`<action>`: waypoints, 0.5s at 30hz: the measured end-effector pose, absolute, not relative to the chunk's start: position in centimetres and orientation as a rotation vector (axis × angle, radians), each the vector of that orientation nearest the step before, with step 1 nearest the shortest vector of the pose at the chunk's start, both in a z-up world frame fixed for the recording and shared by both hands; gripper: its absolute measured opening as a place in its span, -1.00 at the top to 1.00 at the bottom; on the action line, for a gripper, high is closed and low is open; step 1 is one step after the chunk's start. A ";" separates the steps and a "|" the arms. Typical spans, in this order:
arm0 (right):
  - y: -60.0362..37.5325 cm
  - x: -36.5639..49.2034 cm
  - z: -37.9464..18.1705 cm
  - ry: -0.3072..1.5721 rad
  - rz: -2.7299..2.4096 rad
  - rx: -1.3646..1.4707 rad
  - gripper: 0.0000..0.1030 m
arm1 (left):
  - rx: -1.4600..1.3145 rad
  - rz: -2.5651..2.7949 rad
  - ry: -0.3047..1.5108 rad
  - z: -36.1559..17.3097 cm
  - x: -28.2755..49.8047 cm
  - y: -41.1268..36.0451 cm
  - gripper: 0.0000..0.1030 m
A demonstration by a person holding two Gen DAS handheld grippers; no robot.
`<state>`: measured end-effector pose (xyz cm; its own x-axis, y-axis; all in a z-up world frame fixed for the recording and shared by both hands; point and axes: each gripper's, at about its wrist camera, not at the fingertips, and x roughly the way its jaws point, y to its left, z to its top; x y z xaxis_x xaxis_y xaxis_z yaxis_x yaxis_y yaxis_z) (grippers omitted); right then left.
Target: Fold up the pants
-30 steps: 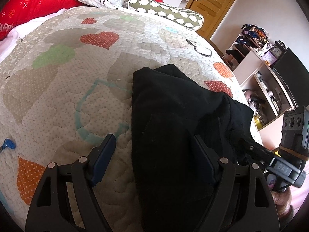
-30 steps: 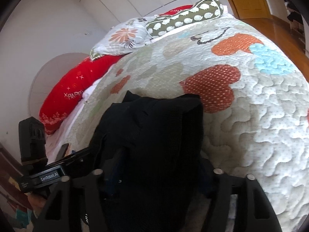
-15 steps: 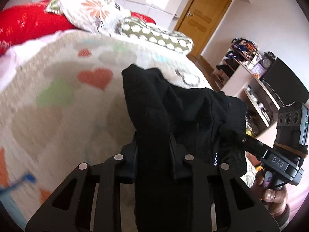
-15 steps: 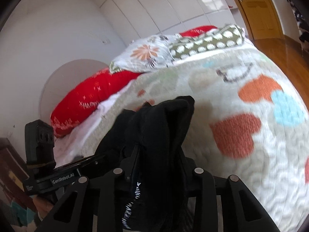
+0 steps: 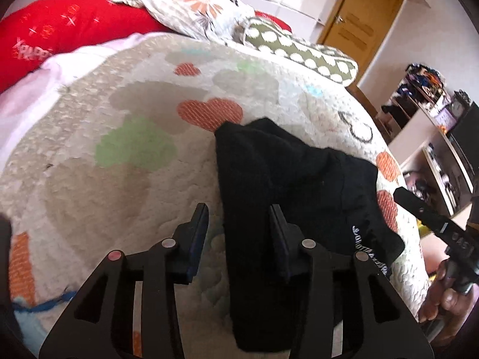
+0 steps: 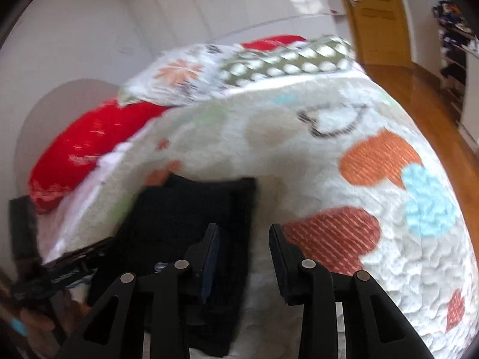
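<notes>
The black pants (image 5: 299, 179) lie folded on the heart-patterned quilt (image 5: 134, 179), a white logo showing near their right edge. My left gripper (image 5: 239, 233) hovers over their left edge. Its jaws are opening: fabric lies between them, but the left pad stands clear of it. In the right wrist view, which is blurred, the pants (image 6: 185, 209) sit low and left on the quilt (image 6: 329, 179). My right gripper (image 6: 244, 245) straddles their right edge with bare quilt showing before the right pad, so nothing is pinched. Each view shows the other gripper in a hand at its side.
A red pillow (image 5: 60, 30), a floral pillow (image 5: 194, 9) and a green dotted bolster (image 5: 299, 53) line the head of the bed. A wooden door (image 5: 359, 24) and cluttered shelves (image 5: 434, 119) stand to the right, past the bed's edge and wood floor (image 6: 419, 89).
Both grippers went from open to shut on the pants' near end, lifted it and carried it toward the pillows. Now the fabric lies down on the quilt and both pairs of jaws stand off it.
</notes>
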<state>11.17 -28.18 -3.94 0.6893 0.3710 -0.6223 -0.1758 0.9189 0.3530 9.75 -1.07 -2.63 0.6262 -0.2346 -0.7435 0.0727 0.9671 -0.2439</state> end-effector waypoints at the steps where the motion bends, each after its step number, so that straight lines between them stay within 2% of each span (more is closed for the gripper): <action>1: -27.8 11.1 -3.4 0.744 0.339 0.266 0.36 | -0.189 -0.165 0.865 -2.3 9.2 -1.3 0.21; 4: -24.8 11.5 -1.8 0.719 0.413 0.183 0.36 | -0.164 -0.153 0.828 -1.6 8.1 -2.0 0.21; 8: -21.8 13.8 -2.8 0.753 0.437 0.126 0.36 | -0.094 -0.147 0.836 -2.9 7.8 -3.6 0.20; 13: -21.0 16.4 -6.6 0.822 0.400 0.103 0.36 | -0.071 -0.120 0.843 -4.4 8.2 -4.1 -0.07; 15: -21.4 16.2 -6.4 0.813 0.411 0.121 0.36 | -0.079 -0.119 0.846 -4.4 8.2 -4.0 -0.08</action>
